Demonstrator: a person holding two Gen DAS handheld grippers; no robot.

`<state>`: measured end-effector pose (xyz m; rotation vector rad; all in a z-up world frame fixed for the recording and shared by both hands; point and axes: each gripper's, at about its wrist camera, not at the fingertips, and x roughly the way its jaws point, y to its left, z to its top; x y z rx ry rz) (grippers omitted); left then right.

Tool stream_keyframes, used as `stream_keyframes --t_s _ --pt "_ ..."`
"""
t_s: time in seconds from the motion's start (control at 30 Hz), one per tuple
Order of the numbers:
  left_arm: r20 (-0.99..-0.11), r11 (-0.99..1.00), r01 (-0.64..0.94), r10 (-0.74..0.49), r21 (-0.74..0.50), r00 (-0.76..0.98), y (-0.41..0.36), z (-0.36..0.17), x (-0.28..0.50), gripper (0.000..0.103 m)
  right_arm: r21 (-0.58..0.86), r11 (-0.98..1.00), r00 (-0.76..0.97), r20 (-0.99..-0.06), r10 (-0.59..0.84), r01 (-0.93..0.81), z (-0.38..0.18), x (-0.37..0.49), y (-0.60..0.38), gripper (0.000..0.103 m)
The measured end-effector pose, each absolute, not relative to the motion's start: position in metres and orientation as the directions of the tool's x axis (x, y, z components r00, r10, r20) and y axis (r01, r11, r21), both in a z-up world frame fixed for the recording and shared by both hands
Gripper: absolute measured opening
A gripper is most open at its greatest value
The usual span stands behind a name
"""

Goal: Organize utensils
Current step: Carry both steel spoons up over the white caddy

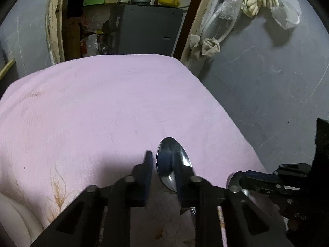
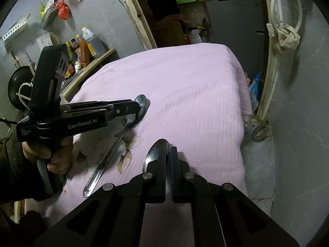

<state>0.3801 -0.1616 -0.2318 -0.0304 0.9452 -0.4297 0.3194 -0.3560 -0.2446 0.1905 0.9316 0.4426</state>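
With each claw nipped on a spoon bowl, L (image 2: 138, 108) spoon (image 2: 115, 142) handle rests on cloth (image 2: 195, 103), R (image 2: 167, 154).

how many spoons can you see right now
2. One spoon lies on the pink cloth with the left gripper at its bowl. The other spoon is clamped in the right gripper. More may be hidden behind the grippers.

2 spoons: one (image 2: 141, 107), other (image 2: 156, 154). 2 claws: left (image 2: 138, 107), right (image 2: 169, 154). 1 pink cloth (image 2: 195, 103) on surface. 1 hand (image 2: 51, 154).
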Motion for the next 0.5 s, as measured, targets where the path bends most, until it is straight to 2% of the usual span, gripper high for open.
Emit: stream_keyframes --t_s 0.37,0.5 --pt "-0.761 0.94 0.299 -0.312 -0.162 0.569 -0.155 -0.214 0.355 0.004 0.305 0.919 0.585 -0.709 0.395 -0.25 -0.219 0.3 -0.355 0.001" --pt "-0.693 0.966 0.235 -0.24 -0.104 0.68 -0.146 -0.19 0.325 0.003 0.265 0.932 0.642 -0.676 0.362 -0.246 -0.199 0.287 -0.351 0.001"
